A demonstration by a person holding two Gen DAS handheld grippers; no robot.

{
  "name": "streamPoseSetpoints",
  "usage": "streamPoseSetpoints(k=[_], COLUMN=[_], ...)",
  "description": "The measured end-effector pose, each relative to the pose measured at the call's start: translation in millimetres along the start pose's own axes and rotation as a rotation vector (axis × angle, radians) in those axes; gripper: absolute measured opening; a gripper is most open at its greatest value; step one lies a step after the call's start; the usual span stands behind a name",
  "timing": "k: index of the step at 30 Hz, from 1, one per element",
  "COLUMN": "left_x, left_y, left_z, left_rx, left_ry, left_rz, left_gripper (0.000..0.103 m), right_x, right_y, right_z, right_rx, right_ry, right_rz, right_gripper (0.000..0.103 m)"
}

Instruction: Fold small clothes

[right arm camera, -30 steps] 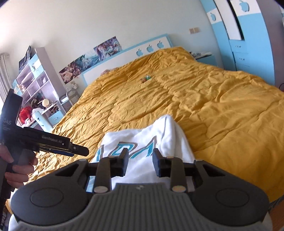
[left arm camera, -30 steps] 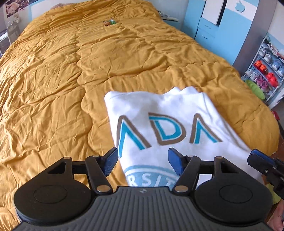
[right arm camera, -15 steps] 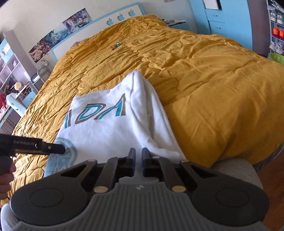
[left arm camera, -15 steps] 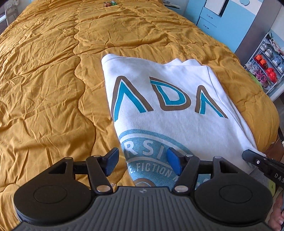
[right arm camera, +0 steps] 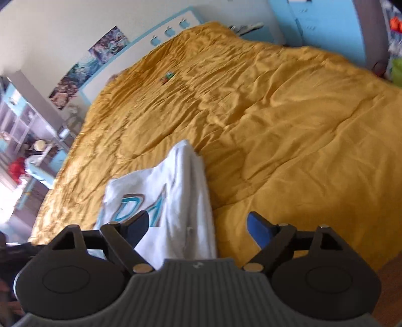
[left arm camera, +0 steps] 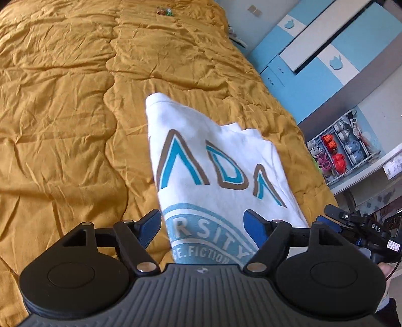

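Left wrist view shows my left tool (left arm camera: pixel 202 223) wide open, holding nothing, over the near end of the white shirt (left arm camera: pixel 213 161) at 6 o'clock. The shirt lies on the yellow bed cover (left arm camera: pixel 62 113), partly folded so its picture faces up. My right tool (right arm camera: pixel 198 226) is wide open too, empty, above the shirt's thick folded edge, so I think I can grab there next

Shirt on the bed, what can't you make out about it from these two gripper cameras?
- Shirt near hem: hidden in both wrist views behind the left gripper and right gripper.
- Round print's lettering: left view, cut off by the gripper body.
- Folded right edge: right view, motion blur hides the layers.
- Small item far up the bedspread: too small.
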State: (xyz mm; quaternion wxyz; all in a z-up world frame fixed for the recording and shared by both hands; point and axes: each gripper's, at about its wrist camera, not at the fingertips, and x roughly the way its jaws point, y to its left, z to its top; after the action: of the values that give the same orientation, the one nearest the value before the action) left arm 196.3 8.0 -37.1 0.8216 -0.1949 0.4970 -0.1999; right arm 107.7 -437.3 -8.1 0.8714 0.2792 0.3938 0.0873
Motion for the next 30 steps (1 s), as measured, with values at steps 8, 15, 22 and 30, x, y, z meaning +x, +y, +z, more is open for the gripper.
streamPoseSetpoints(k=[8,15,22,30], left_x=[45.5,87.5,109.6,97.0], left_y=[54.4,73.1,68.8,40.0], left_z=[0.9,10.2,11.6,33.4], left_rx=[-0.237,-0.390,-0.387,-0.267], left_ry=[0.062,0.102,0.108,0.121], left_rz=[-0.195,-0.430,-0.491,-0.395], left_gripper=[0.088,0.088,0.076,0.033], right_x=[92.6,127.4,159.2,157.2], right_y=[-65.2,-74.9,-78.4,-56.3], right_z=[40.5,42.9,28.9,42.3], right_rx=[0.263,0.311,0.377,0.290], right_ry=[0.319,0.403,0.409,0.416], right_rz=[0.347,0.462,0.507,0.403], right_gripper=[0.083,0.083,0.041,0.016])
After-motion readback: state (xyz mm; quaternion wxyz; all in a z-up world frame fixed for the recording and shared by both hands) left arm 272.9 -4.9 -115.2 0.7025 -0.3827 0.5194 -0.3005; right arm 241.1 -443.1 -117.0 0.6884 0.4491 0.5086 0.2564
